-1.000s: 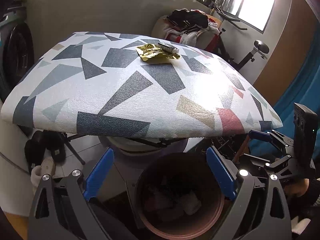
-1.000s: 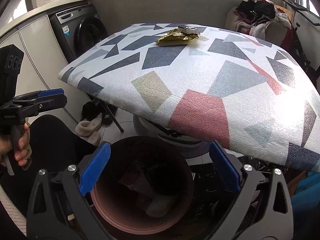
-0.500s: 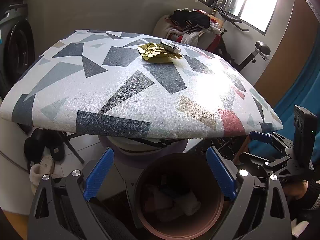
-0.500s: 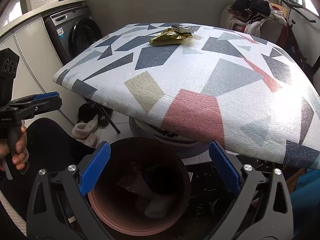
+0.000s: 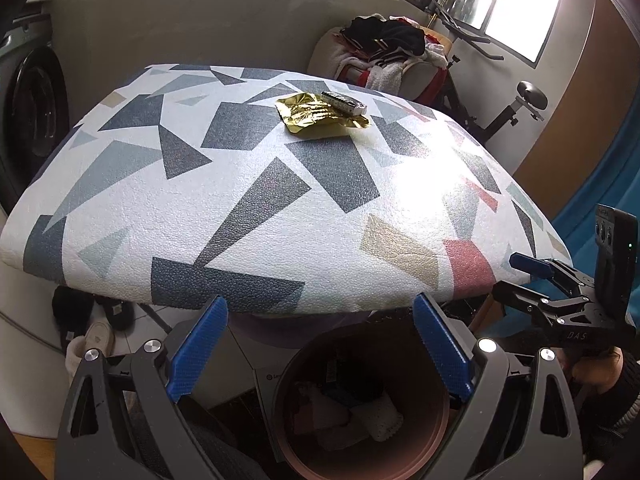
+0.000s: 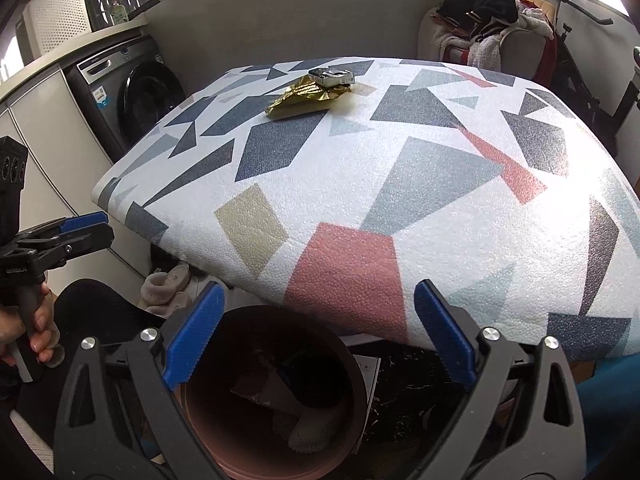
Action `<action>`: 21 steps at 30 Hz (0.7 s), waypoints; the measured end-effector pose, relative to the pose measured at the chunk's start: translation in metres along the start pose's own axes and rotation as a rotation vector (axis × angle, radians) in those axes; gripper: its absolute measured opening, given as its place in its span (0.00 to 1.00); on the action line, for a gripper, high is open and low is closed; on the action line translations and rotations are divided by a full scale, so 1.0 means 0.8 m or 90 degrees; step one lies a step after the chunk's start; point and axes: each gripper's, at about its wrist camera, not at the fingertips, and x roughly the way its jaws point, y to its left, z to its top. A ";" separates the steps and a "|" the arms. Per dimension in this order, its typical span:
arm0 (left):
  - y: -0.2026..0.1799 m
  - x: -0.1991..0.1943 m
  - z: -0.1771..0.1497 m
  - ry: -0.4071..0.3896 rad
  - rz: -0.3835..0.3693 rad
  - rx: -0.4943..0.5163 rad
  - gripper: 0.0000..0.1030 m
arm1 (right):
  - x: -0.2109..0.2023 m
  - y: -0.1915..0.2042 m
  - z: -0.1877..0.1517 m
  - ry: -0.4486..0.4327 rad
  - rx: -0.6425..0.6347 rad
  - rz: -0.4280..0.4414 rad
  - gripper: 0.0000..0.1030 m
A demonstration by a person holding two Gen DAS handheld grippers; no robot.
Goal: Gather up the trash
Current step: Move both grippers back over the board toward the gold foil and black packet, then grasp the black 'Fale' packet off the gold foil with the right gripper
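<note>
On my right gripper (image 5: 532, 280) I can read "DAS" in the left view; print on the small silver packet (image 5: 344, 103) is too tiny to read. It lies on the crumpled gold wrapper (image 5: 320, 118) at the desk's (image 5: 280, 208) far side. Both my grippers' jaws are spread, empty, above the brown bin (image 6: 256, 432), its trash partly hidden in shadow

We see a wrapper (image 5: 320, 118) on the table's (image 5: 256, 216) far side, a small packet (image 5: 344, 103) touching its far edge. A bin (image 5: 362, 404) stands on the floor below the table's near edge, with trash (image 5: 360, 416) in it. A washer (image 6: 132, 100) stands left of the table, and a heap of clothes (image 5: 390, 52) behind it.
</note>
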 end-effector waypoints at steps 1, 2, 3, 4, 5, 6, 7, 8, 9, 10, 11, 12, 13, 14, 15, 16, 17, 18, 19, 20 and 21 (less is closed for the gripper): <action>0.003 0.001 0.009 -0.006 -0.003 -0.002 0.89 | 0.000 -0.005 0.014 -0.007 0.002 0.008 0.90; 0.006 0.002 0.019 -0.012 -0.002 -0.003 0.89 | 0.002 -0.009 0.029 -0.014 0.005 0.016 0.89; 0.009 0.005 0.029 -0.017 0.000 -0.001 0.89 | 0.005 -0.013 0.046 -0.022 0.008 0.020 0.87; 0.012 0.009 0.038 -0.019 0.002 0.000 0.89 | 0.010 -0.017 0.063 -0.028 0.008 0.020 0.85; 0.016 0.014 0.049 -0.020 0.001 0.000 0.89 | 0.015 -0.020 0.082 -0.035 0.006 0.020 0.82; 0.021 0.019 0.060 -0.020 -0.003 -0.002 0.89 | 0.022 -0.022 0.101 -0.044 0.000 0.021 0.79; 0.026 0.023 0.069 -0.021 -0.008 -0.007 0.89 | 0.029 -0.022 0.120 -0.053 -0.009 0.022 0.78; 0.032 0.028 0.079 -0.024 -0.014 -0.016 0.89 | 0.038 -0.022 0.140 -0.061 -0.023 0.021 0.74; 0.038 0.032 0.088 -0.024 -0.020 -0.025 0.89 | 0.049 -0.020 0.160 -0.065 -0.037 0.019 0.71; 0.045 0.038 0.097 -0.024 -0.024 -0.036 0.89 | 0.062 -0.018 0.179 -0.067 -0.051 0.018 0.70; 0.052 0.043 0.106 -0.023 -0.027 -0.046 0.89 | 0.077 -0.016 0.197 -0.065 -0.062 0.019 0.68; 0.059 0.049 0.115 -0.023 -0.028 -0.055 0.89 | 0.094 -0.014 0.215 -0.060 -0.073 0.017 0.67; 0.064 0.054 0.123 -0.023 -0.028 -0.061 0.89 | 0.111 -0.011 0.231 -0.054 -0.084 0.013 0.67; 0.070 0.059 0.130 -0.023 -0.027 -0.065 0.89 | 0.129 -0.008 0.245 -0.048 -0.096 0.006 0.67; 0.075 0.063 0.137 -0.022 -0.026 -0.068 0.89 | 0.147 -0.005 0.258 -0.042 -0.108 -0.003 0.67; 0.078 0.068 0.144 -0.022 -0.024 -0.066 0.89 | 0.164 -0.002 0.270 -0.035 -0.117 -0.012 0.67; 0.082 0.072 0.150 -0.021 -0.022 -0.062 0.89 | 0.182 0.000 0.280 -0.023 -0.121 -0.017 0.67; 0.085 0.077 0.157 -0.019 -0.019 -0.054 0.89 | 0.200 0.000 0.289 -0.012 -0.121 -0.025 0.67; 0.087 0.082 0.163 -0.016 -0.017 -0.044 0.89 | 0.215 0.000 0.297 -0.006 -0.120 -0.036 0.67; 0.090 0.087 0.169 -0.011 -0.014 -0.033 0.89 | 0.229 -0.001 0.303 -0.001 -0.119 -0.048 0.67; 0.093 0.093 0.176 -0.005 -0.010 -0.023 0.89 | 0.244 -0.004 0.308 0.013 -0.110 -0.055 0.67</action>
